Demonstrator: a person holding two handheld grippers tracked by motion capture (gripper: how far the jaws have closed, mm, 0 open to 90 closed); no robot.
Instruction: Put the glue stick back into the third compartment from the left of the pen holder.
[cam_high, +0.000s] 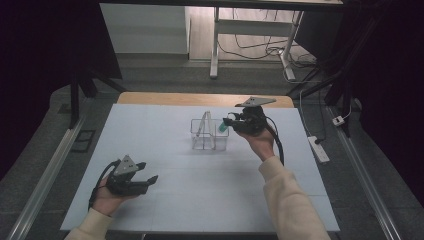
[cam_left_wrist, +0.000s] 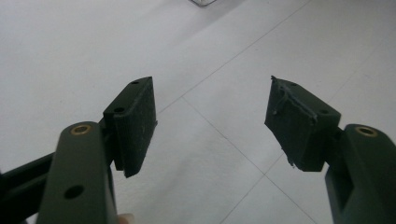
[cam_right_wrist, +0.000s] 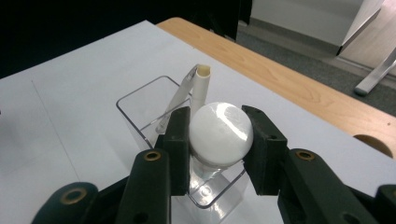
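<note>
Your right tongs (cam_right_wrist: 219, 135) grip the white-capped bottle (cam_right_wrist: 220, 133) over the clear box (cam_right_wrist: 140, 100) mid-frame; lower, release; left tongs (cam_left_wrist: 210, 121) idle open.

White round-capped item (cam_right_wrist: 221, 135) upright over clear organizer (cam_right_wrist: 140, 109).

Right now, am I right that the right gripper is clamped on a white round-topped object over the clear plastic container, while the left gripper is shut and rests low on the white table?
Not quite: the left gripper is open, its jaws standing wide apart in the left gripper view. The rest holds: the right gripper is clamped on the white round-topped object over the clear plastic container, and the left one rests low on the white table.
</note>
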